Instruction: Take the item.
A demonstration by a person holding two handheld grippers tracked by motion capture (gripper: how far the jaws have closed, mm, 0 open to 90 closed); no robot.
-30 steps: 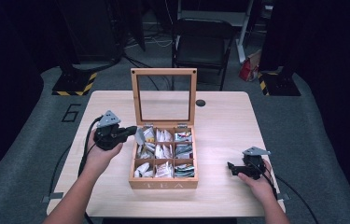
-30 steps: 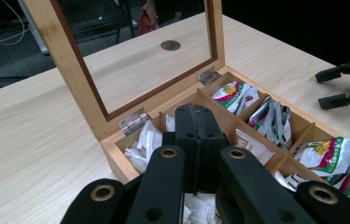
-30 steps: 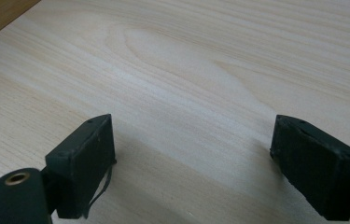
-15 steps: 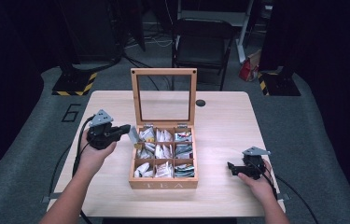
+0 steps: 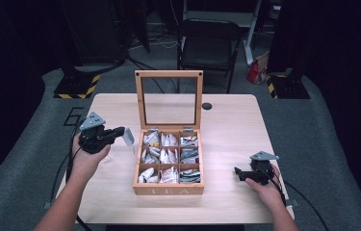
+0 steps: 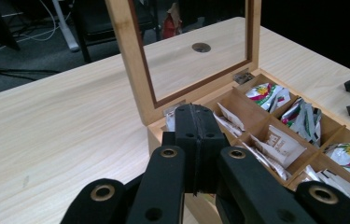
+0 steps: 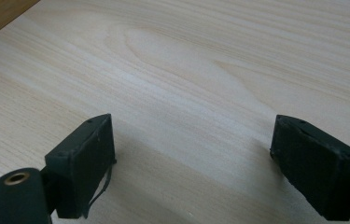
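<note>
A wooden tea box (image 5: 168, 190) stands in the middle of the table with its glass lid (image 5: 139, 101) upright. Its compartments hold several tea packets (image 5: 168, 156). My left gripper (image 5: 121, 131) hovers just left of the box, shut on a pale tea packet (image 5: 128, 136) that hangs from its tips. In the left gripper view the jaws (image 6: 196, 122) are pressed together, with a white edge of the packet (image 6: 170, 122) behind them. My right gripper (image 5: 239, 173) rests on the table right of the box, open, and in its own view (image 7: 191, 149) bare wood lies between the jaws.
A small round hole (image 5: 207, 106) sits in the table behind the box. A black chair (image 5: 209, 45) stands beyond the far edge, with a red bag (image 5: 254, 72) on the floor beside it. Bare wood lies to the left and right of the box.
My left gripper has drawn away from the box to the left and slightly up, carrying the tea packet. The right gripper has stayed still.
</note>
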